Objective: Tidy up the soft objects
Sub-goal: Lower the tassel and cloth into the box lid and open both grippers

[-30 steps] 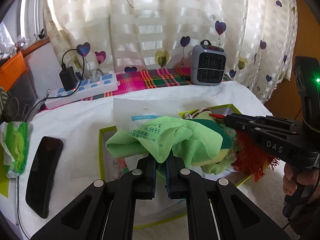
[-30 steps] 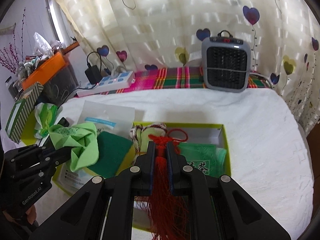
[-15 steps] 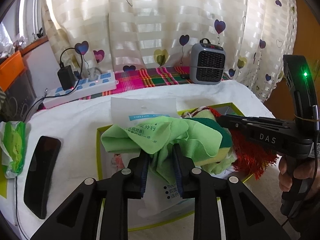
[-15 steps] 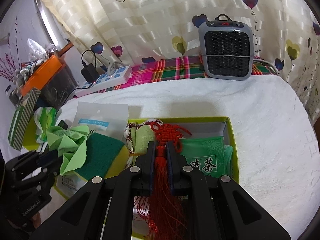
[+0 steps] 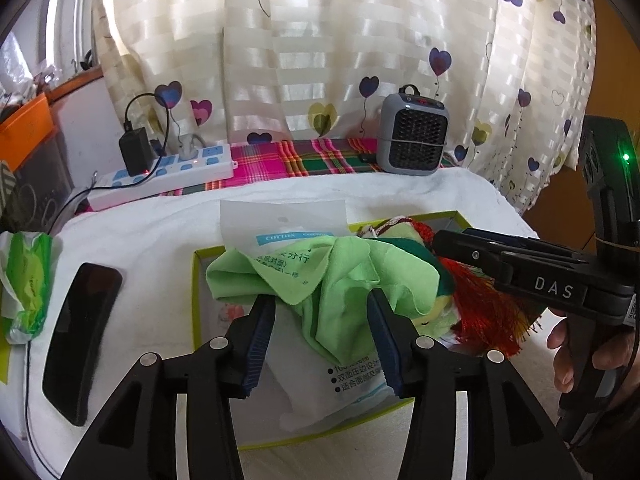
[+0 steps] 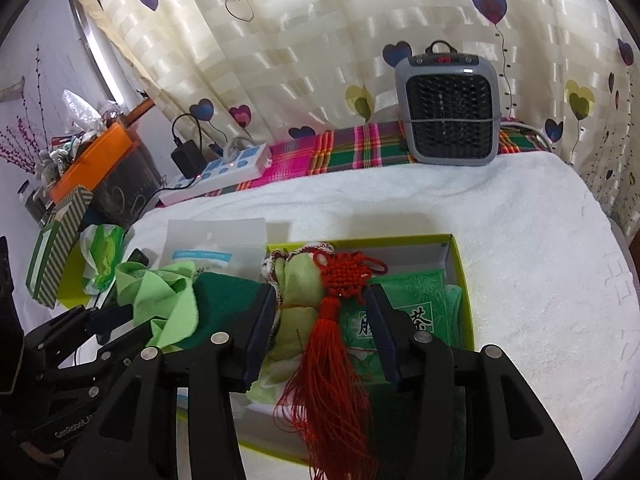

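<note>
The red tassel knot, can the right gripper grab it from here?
Probably yes: the red tassel knot lies in the box between the right gripper's fingers, which have just opened, with nothing covering it.

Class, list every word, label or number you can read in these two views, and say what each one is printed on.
"DAS": on the right tongs.
"COTTON": blue strip on the white packet; its Chinese print is partly covered by the green cloth.
"GenRobot": on the left tongs, rest cut off.
"茶": on the green tea packet; neighbouring character hidden.
Heater red display: too blurred.
</note>
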`<control>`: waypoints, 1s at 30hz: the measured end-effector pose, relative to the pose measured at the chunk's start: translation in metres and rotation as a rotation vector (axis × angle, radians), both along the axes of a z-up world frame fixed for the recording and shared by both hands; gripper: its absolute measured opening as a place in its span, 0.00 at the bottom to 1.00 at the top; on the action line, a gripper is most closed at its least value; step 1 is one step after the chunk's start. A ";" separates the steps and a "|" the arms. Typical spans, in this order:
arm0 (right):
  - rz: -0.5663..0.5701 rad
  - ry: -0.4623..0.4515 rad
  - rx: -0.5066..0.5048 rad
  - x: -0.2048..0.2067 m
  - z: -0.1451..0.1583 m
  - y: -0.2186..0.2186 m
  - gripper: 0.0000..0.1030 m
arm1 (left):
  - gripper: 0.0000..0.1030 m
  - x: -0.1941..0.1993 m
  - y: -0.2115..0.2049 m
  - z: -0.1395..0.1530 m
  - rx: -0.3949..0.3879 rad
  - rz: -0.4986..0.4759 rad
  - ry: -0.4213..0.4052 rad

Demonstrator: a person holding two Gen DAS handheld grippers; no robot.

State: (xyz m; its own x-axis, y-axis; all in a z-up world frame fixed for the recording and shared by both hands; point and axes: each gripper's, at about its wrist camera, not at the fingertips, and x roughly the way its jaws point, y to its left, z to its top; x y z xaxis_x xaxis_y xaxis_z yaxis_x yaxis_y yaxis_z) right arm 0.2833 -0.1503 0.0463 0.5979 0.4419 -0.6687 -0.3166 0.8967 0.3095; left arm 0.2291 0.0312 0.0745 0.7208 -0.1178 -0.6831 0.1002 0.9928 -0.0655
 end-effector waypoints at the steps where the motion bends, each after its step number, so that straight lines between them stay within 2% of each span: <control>1: -0.001 -0.004 -0.002 -0.001 0.001 0.000 0.46 | 0.46 -0.001 -0.001 0.001 0.000 -0.002 -0.001; 10: -0.019 -0.035 -0.022 -0.019 0.008 -0.001 0.47 | 0.51 -0.016 -0.001 0.007 -0.004 0.016 -0.016; 30: -0.017 -0.097 -0.062 -0.068 0.016 0.001 0.47 | 0.51 -0.058 -0.006 0.008 0.021 0.067 -0.025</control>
State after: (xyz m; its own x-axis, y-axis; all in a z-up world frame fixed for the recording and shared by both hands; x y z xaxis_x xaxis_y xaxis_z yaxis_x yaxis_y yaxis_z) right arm 0.2150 -0.1493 0.0626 0.6680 0.3907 -0.6333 -0.3267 0.9186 0.2222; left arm 0.1708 0.0254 0.0822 0.7437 -0.0541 -0.6663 0.0346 0.9985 -0.0424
